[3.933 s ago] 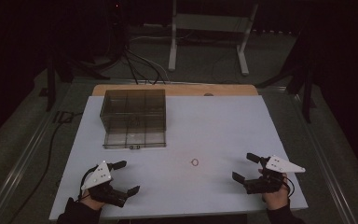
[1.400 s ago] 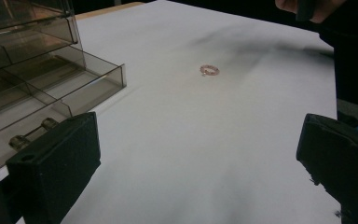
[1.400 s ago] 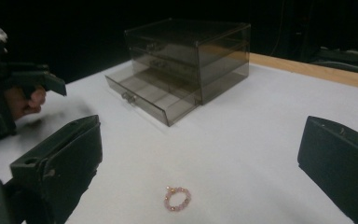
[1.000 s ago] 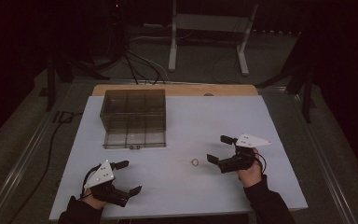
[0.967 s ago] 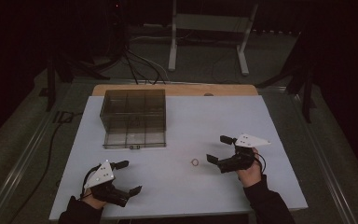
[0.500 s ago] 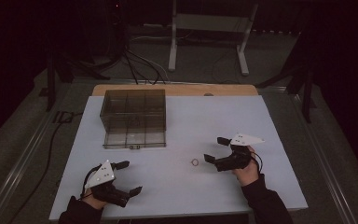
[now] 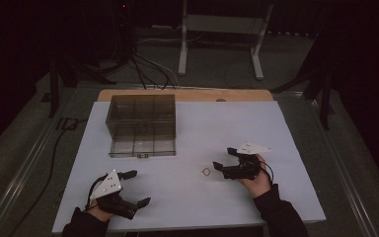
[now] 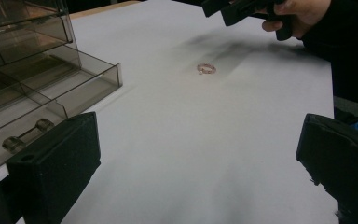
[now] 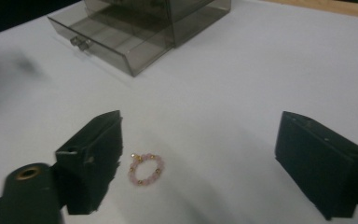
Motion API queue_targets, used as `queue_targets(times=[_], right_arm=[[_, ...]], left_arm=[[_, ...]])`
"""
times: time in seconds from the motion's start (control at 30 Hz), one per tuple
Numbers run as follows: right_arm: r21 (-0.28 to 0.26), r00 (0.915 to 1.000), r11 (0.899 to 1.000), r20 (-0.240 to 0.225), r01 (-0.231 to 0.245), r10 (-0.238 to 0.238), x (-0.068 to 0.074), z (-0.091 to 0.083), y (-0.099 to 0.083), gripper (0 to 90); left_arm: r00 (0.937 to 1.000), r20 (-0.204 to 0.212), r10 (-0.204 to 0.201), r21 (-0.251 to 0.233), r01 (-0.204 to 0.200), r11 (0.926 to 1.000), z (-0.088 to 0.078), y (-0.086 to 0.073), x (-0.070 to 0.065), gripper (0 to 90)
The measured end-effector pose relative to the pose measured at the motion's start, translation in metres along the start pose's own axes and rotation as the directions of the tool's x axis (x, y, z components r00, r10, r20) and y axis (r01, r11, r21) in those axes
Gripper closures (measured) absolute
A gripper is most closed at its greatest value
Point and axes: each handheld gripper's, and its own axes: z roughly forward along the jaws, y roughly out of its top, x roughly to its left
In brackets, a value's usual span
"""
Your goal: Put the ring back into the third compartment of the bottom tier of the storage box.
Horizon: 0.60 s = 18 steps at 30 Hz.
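Note:
A small ring of pink and gold beads (image 7: 206, 171) lies flat on the white table top (image 7: 197, 128). My right gripper (image 7: 224, 158) is open just to the right of it, low over the table. In the right gripper view the bead ring (image 9: 146, 169) lies between the open jaws, close to the left-hand one, with the right gripper (image 9: 205, 158) touching nothing. My left gripper (image 7: 139, 187) rests open near the front left edge, holding nothing. From the left gripper (image 8: 196, 172) the bead ring (image 8: 206, 69) lies well ahead, with the right gripper (image 8: 235, 7) beyond it.
A smoky clear drawer box (image 7: 141, 124) stands at the back left of the table. Its bottom drawer (image 9: 107, 39) is pulled out a little, with the handle (image 9: 79, 43) at its front. A wooden strip (image 7: 185, 95) runs along the far edge.
My right gripper has moved left from the near right of the table up to the bead ring, jaws open. The left gripper and the ring have stayed put.

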Motion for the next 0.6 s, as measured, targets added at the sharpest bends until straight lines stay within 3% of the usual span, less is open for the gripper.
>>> queue_targets(times=[0.3, 0.43, 0.6], right_arm=[[0.085, 1.0, 0.996, -0.004, -0.001, 0.002, 0.01, 0.012, -0.003, 21.8], [0.099, 1.0, 0.995, -0.006, 0.008, -0.008, 0.014, 0.016, -0.003, 26.1], [0.136, 0.9994, 0.991, 0.027, 0.018, -0.022, 0.02, 0.023, -0.003, 37.9]], left_arm=[[1.0, 0.001, 0.003, -0.001, -0.003, 1.0, 0.0, 0.0, 0.0, 0.6], [1.0, 0.001, 0.0, 0.006, 0.0, 1.0, 0.001, 0.0, 0.0, 0.6], [1.0, 0.0, 0.002, 0.004, -0.002, 1.0, 0.0, 0.0, 0.0, 0.6]])
